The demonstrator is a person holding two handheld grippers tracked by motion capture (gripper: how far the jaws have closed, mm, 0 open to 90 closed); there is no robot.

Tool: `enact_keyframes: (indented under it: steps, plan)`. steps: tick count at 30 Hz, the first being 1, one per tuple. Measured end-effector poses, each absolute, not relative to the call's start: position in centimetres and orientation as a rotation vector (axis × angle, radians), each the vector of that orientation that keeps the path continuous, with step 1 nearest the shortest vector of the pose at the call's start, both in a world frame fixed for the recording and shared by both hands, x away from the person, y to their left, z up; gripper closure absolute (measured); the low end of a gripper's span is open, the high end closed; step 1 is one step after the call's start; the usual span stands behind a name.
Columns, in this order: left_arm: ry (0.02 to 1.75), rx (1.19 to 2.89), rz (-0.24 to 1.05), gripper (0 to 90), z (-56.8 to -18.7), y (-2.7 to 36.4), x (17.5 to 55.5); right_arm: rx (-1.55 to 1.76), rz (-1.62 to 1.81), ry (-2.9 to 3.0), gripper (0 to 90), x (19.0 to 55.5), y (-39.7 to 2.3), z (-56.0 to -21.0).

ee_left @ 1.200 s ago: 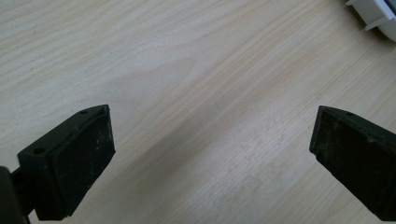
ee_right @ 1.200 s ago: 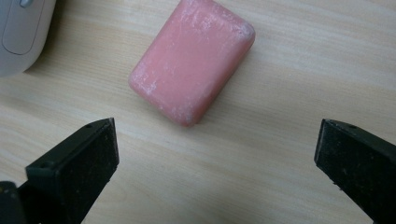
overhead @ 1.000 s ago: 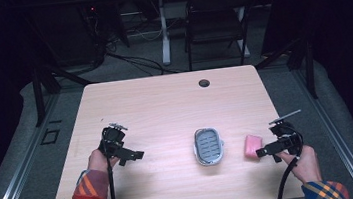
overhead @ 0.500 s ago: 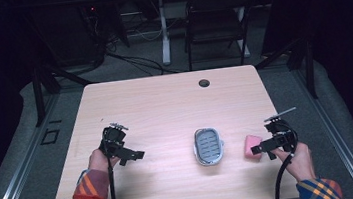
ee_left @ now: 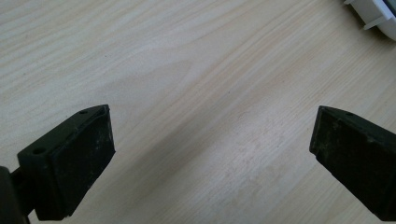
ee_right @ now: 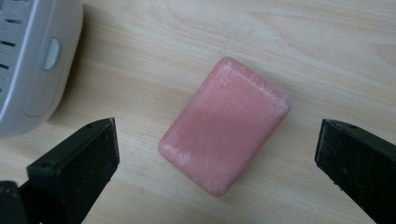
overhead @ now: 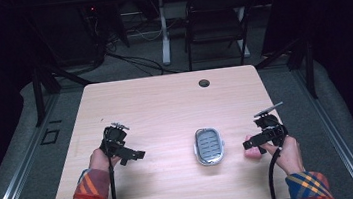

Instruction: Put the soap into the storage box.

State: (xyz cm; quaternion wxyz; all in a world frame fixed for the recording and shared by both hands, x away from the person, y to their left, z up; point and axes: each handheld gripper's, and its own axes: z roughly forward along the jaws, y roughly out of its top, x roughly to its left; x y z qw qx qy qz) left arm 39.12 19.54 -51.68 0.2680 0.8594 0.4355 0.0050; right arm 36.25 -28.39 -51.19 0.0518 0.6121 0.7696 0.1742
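Two grippers, both jaws spread wide, nothing held. Right gripper (ee_right: 217, 154) poised above pink soap bar (ee_right: 225, 125), bar flat on table (overhead: 165, 106), just beside grey soap dish (overhead: 209, 146). Left gripper (overhead: 130, 154) over bare wood, well apart.

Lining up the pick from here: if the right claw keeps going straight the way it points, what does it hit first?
Most likely the pink soap bar: it lies flat on the table, between the right claw's open jaws. The white soap dish sits off to the side, out of line.
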Motion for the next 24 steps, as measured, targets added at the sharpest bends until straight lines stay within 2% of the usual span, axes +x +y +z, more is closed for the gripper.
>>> enact_keyframes:
  steps: [15,24]
  plan:
    - [1.176,2.324,0.010,0.0,-51.7,19.5,39.2,1.857,0.422,2.307,0.0,38.2,-27.1,-52.6]
    - [1.173,2.324,0.008,0.0,-51.7,19.4,39.1,1.872,0.394,2.323,6.7,38.3,-27.7,-53.0]
